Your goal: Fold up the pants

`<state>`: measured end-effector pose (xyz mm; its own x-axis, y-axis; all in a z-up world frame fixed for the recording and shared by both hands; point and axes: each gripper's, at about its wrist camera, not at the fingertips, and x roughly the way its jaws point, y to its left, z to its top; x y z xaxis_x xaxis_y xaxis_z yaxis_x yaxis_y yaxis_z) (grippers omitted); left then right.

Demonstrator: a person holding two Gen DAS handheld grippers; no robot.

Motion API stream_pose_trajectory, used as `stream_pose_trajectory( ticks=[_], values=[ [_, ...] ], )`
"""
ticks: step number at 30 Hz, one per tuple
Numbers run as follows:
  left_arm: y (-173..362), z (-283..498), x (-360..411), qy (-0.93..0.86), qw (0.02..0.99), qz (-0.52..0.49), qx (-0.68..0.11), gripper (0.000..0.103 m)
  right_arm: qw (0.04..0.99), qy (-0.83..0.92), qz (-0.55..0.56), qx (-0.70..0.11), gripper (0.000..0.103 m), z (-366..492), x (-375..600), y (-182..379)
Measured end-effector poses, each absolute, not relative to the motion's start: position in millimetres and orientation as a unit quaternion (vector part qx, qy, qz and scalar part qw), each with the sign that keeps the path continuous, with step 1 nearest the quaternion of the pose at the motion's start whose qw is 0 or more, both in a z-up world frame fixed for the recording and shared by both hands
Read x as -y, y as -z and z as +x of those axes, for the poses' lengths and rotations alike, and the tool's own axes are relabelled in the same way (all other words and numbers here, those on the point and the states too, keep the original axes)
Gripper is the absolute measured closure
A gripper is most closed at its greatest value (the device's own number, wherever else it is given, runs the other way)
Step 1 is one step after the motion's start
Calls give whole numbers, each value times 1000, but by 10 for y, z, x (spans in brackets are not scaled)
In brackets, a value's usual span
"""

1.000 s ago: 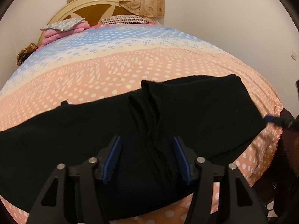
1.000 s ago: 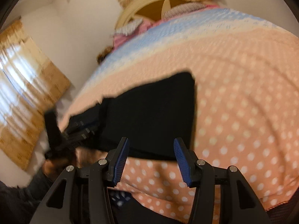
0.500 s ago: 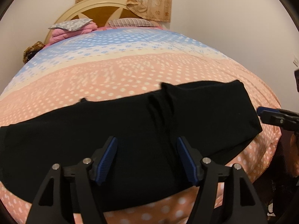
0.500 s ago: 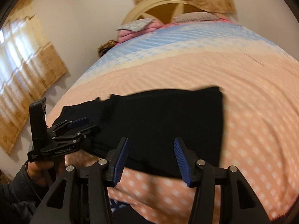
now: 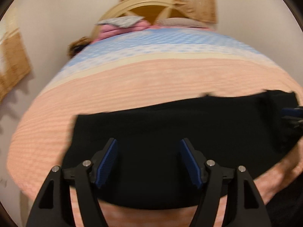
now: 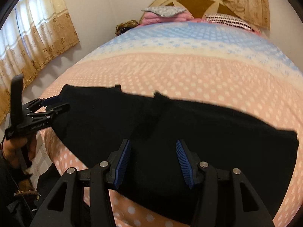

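Note:
Black pants (image 5: 170, 128) lie spread flat across the near end of the bed, also in the right wrist view (image 6: 189, 132). My left gripper (image 5: 148, 160) is open and empty, hovering over the left end of the pants; it also shows at the left in the right wrist view (image 6: 55, 104), beside the pants' left edge. My right gripper (image 6: 153, 162) is open and empty above the middle of the pants, by a bunched ridge (image 6: 149, 117). Its blue tip shows at the right edge of the left wrist view (image 5: 291, 113).
The bed has a pink and blue dotted cover (image 6: 189, 66). Pillows and pink bedding (image 6: 162, 13) lie by the headboard (image 6: 198, 0). Curtains (image 6: 37, 34) hang on the left wall. The near bed edge (image 6: 62, 157) drops to the floor.
Both views have swung left. My left gripper moved from the pants' middle to their left end. My right gripper moved from the right end towards the middle. Both stayed open.

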<state>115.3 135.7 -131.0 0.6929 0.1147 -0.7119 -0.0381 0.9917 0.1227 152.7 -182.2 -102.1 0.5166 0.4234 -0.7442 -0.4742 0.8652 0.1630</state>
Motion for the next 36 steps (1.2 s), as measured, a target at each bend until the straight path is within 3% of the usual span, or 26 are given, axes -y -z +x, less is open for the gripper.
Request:
stream_pose_trajectory(
  ticks=[7, 8, 10, 14, 23, 28, 36],
  values=[
    [1449, 1214, -2409, -169, 905, 2, -391, 29, 859, -237, -132, -434, 50, 1659, 1326, 1184],
    [1507, 1235, -2514, -172, 900, -14, -400, 28, 861, -231, -148, -428, 46, 1650, 1277, 1202],
    [1564, 1255, -2583, -156, 901, -38, -403, 28, 860, -235, -171, -419, 30, 1582, 1211, 1235],
    [1591, 1288, -2524, -152, 905, -40, -396, 28, 859, -221, -216, -407, 24, 1509, 1083, 1296],
    [1557, 1373, -2360, -100, 911, -48, -397, 28, 860, -226, -201, -410, 24, 1516, 1101, 1243],
    [1685, 1415, -2611, -83, 901, -138, -403, 15, 864, -245, -164, -408, 24, 1449, 1189, 1145],
    [1691, 1399, -2579, -69, 901, -138, -404, 18, 884, -259, -124, -370, 24, 1282, 1380, 913]
  ],
)
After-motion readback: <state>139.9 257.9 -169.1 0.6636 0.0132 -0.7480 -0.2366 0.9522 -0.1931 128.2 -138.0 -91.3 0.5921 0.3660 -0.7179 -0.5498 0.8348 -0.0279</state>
